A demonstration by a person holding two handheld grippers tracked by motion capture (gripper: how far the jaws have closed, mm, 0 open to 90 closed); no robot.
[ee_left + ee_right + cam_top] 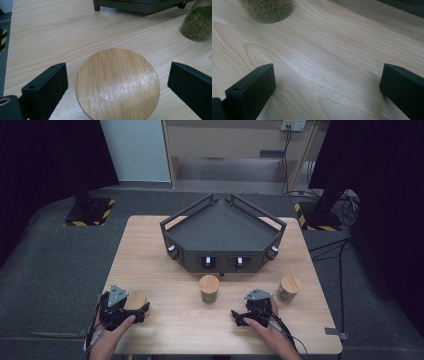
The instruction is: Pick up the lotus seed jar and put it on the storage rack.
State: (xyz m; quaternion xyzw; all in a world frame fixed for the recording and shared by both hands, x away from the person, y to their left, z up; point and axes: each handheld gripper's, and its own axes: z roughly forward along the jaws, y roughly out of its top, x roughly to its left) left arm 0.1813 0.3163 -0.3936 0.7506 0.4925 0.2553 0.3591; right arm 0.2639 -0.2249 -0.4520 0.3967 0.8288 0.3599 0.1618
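Note:
Three glass jars with round wooden lids stand on the wooden table (165,270). The left jar (136,296) sits between the jaws of my left gripper (137,307), which is open. In the left gripper view its lid (117,83) lies between the two black jaws with a gap on each side of my left gripper (119,75). The middle jar (209,288) holds green beans (198,23). The right jar (290,288) stands beyond my right hand. My right gripper (239,317) (327,75) is open over bare wood, with the green-bean jar (268,10) ahead to its left.
A dark grey five-sided tray (222,227) with raised rails and small knobs on its front stands at the back centre of the table. Black stands with yellow-striped bases (90,212) and cables (345,200) are on the floor beyond.

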